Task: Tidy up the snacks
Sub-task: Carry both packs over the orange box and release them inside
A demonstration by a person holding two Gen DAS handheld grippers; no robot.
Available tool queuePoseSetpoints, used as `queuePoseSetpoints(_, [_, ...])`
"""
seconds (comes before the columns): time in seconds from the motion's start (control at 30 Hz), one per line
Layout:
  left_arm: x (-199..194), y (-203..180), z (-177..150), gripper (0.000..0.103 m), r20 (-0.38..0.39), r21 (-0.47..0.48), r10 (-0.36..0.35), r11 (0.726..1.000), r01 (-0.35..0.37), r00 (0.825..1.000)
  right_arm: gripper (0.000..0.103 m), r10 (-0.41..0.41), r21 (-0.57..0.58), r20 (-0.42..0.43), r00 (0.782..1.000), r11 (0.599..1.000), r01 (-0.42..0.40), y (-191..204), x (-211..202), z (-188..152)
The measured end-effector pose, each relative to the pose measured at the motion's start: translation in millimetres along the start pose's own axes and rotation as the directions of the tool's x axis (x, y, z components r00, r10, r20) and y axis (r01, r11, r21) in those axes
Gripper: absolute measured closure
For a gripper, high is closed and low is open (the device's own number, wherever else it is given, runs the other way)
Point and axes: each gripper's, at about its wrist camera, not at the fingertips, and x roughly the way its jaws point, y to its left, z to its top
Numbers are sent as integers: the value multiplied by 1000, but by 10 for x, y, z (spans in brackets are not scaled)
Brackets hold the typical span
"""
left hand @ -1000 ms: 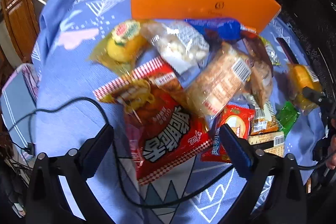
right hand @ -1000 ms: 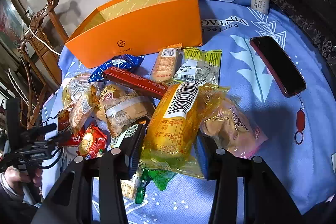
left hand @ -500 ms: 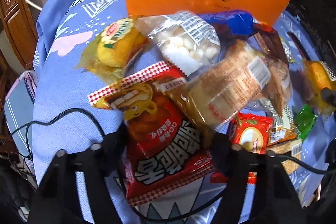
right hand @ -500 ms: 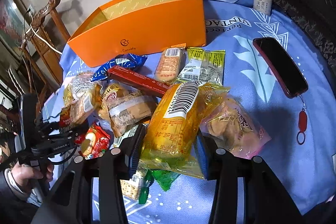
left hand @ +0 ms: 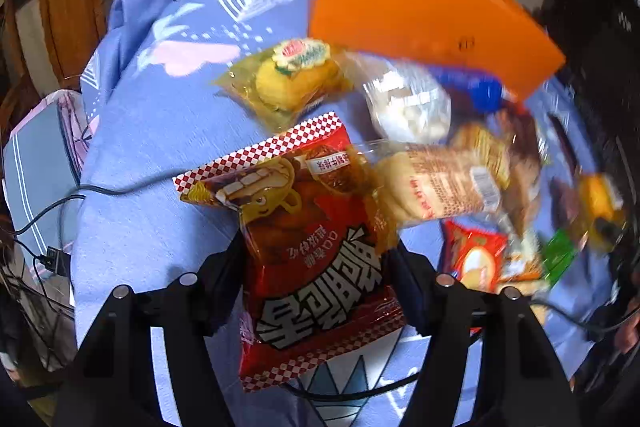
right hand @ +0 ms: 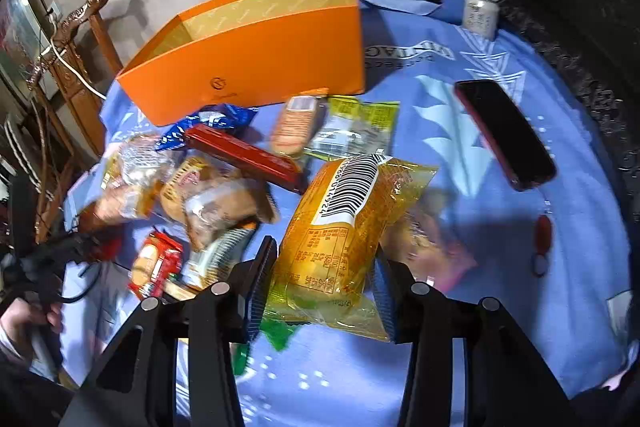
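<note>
My left gripper [left hand: 316, 263] is shut on a red checkered snack bag [left hand: 316, 259] and holds it lifted off the blue cloth. A clear packet of biscuits [left hand: 436, 187] rests against the bag's right side. My right gripper [right hand: 324, 267] is shut on a yellow bread packet [right hand: 340, 227] with a barcode. An open orange box [right hand: 248, 55] stands at the back of the table; it also shows in the left wrist view [left hand: 416, 7]. Several loose snacks lie in front of it, among them a red bar [right hand: 244, 155] and a yellow cake packet [left hand: 292, 83].
A dark phone [right hand: 504, 131] with a red key tag [right hand: 544, 231] lies on the right of the blue tablecloth [right hand: 440, 131]. A drink can [right hand: 480, 13] stands at the back right. Wooden chairs [right hand: 76, 39] stand to the left. Cables [left hand: 60, 203] trail over the table's left edge.
My left gripper moved forward, closed on the red checkered bag and lifted it. My right gripper stays shut on the yellow bread packet and has barely moved.
</note>
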Motion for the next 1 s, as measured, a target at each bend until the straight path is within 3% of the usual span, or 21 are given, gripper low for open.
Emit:
queuePoseSetpoints(0.13, [-219, 83, 150, 39, 66, -28, -9, 1000, 10, 998, 57, -7, 23, 9, 1000, 1000, 7, -75, -26, -15])
queuePoseSetpoints(0.37, [-633, 0, 342, 39, 151, 21, -33, 999, 30, 988, 57, 19, -7, 49, 999, 1000, -19, 68, -163, 64])
queuePoseSetpoints(0.8, [-1185, -680, 656, 39, 252, 170, -161, 978, 121, 954, 57, 122, -100, 195, 973, 989, -104, 469, -590, 509])
queuePoseSetpoints(1.0, [-1255, -1008, 1064, 39, 290, 235, -209, 962, 142, 934, 57, 159, -125, 257, 953, 983, -131, 564, -633, 944])
